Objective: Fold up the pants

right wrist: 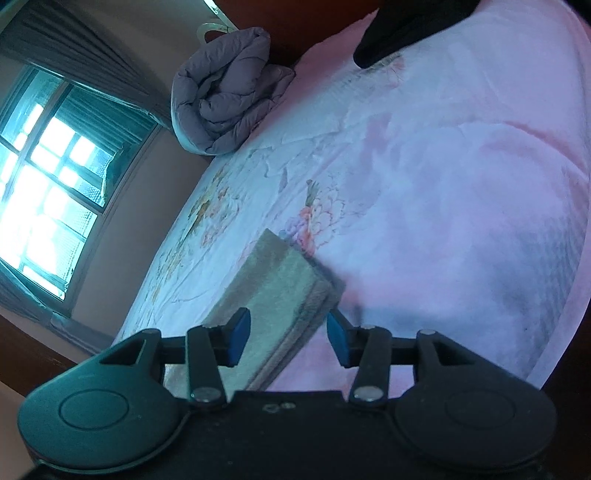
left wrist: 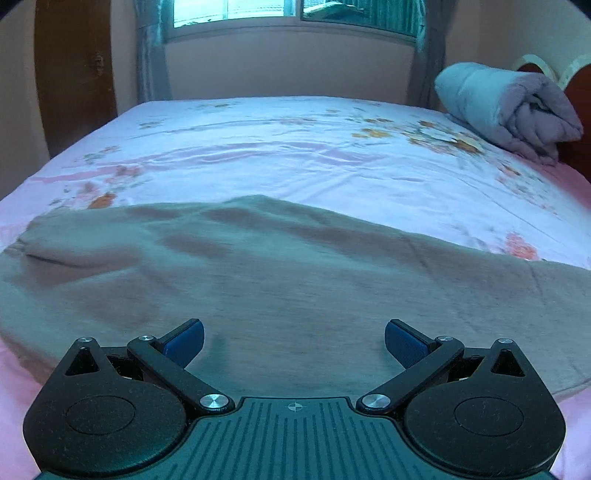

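Note:
Grey-beige pants [left wrist: 258, 277] lie spread across the near part of the bed, wrinkled, with a raised fold along their far edge. My left gripper [left wrist: 294, 341] hovers low over them, wide open, with nothing between its blue pads. In the right wrist view a narrow layered end of the pants [right wrist: 280, 295] lies flat on the sheet. My right gripper [right wrist: 289, 338] stands over that end with its jaws apart. The cloth runs under the gap, and neither pad presses on it.
The bed has a pink and white flowered sheet [left wrist: 295, 147] [right wrist: 443, 184]. A rolled grey quilt [left wrist: 509, 107] [right wrist: 225, 99] sits by the headboard [left wrist: 580, 92]. A window [left wrist: 236, 9] [right wrist: 48, 177] is behind the bed. A dark shape [right wrist: 399, 29] intrudes at the top edge.

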Action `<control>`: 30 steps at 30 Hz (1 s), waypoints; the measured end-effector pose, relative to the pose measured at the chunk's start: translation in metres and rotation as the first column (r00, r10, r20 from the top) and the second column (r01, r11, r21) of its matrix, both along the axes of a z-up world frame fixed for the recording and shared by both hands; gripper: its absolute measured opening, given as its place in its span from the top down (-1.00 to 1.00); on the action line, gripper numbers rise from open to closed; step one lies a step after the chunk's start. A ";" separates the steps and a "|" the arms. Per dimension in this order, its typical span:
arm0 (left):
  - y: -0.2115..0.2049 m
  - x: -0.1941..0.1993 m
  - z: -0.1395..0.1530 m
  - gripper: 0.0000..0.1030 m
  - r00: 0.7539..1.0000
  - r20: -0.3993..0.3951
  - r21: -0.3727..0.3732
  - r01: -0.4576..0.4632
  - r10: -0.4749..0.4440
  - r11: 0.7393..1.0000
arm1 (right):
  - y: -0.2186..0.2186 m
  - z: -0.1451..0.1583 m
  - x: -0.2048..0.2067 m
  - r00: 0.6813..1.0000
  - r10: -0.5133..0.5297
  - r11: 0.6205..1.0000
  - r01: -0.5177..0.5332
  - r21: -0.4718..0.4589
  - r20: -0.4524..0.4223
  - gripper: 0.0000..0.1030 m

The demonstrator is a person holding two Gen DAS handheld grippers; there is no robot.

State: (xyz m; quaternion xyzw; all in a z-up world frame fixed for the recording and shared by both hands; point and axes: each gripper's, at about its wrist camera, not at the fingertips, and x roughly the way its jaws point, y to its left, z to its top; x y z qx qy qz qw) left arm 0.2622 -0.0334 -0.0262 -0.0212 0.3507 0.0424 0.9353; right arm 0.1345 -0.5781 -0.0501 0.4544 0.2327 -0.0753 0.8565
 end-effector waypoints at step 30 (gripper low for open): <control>-0.176 -0.006 -0.034 -1.00 0.965 -0.093 0.027 0.249 -0.246 0.968 | -0.002 -0.044 0.024 0.999 -0.003 0.980 -0.007 0.201 0.052 0.21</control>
